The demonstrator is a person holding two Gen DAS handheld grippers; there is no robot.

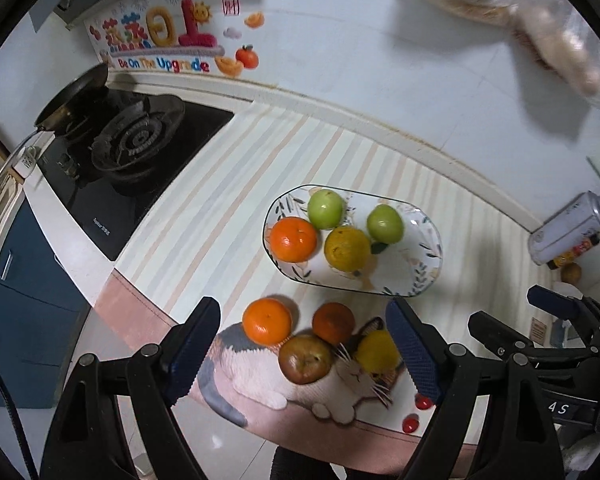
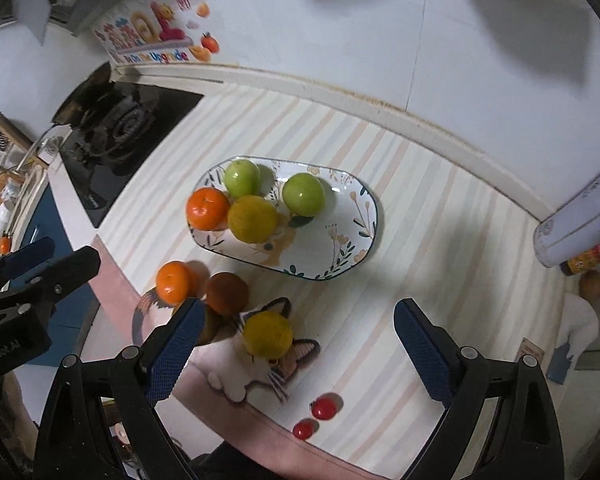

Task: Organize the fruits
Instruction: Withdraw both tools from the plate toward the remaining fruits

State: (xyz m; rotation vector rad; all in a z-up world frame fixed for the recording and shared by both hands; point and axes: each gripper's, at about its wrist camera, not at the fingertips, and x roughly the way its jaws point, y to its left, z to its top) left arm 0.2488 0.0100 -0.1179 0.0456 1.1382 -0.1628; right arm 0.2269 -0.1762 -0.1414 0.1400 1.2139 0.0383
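Both tools hang released, the left gripper (image 1: 304,348) and right gripper (image 2: 296,344) with textured blue pads spread wide above the striped mat's (image 2: 440,248) front edge. A glossy oblong floral plate (image 2: 340,256) at mid-mat holds two smooth green apples, an orange and a yellowish citrus. Four loose round fruits (image 1: 300,340) cluster near the front edge, with bare mat to their right.

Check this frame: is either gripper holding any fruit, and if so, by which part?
Nothing is held. The left gripper and right gripper are both open above the mat, with the loose fruit lying untouched below them.
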